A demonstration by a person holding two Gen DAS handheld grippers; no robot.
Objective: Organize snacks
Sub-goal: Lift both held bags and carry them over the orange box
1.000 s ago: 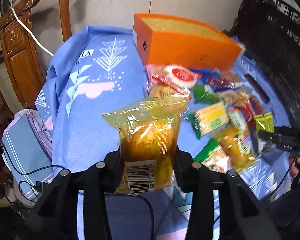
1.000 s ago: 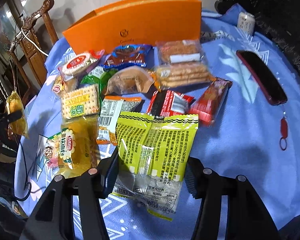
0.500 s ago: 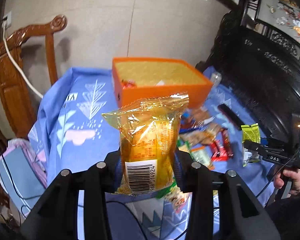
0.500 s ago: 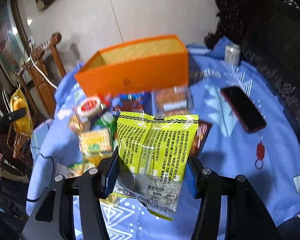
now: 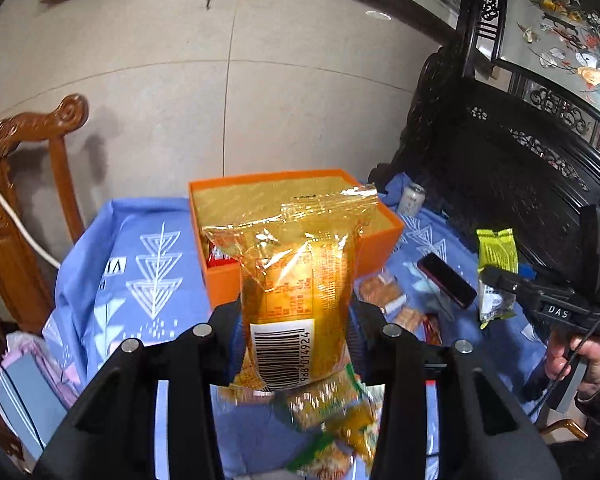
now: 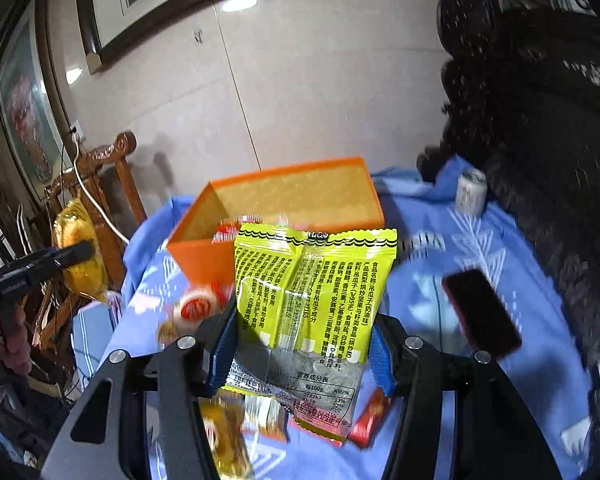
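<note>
My left gripper is shut on a golden transparent snack packet, barcode toward the camera, held upright above the table. In the right wrist view my right gripper is shut on a yellow-green packet with black print, also lifted. Behind both stands the open orange box, with a red packet inside at its near left corner. Each gripper shows in the other's view: the right one off to the right, the left one off to the left, both short of the box.
Several loose snacks lie on the blue tablecloth in front of the box. A dark phone and a can sit to the right. A carved wooden chair stands left, dark furniture right.
Both grippers have risen with their packets held. The table and loose snacks have dropped lower in view, and the box's inside now shows from above.
</note>
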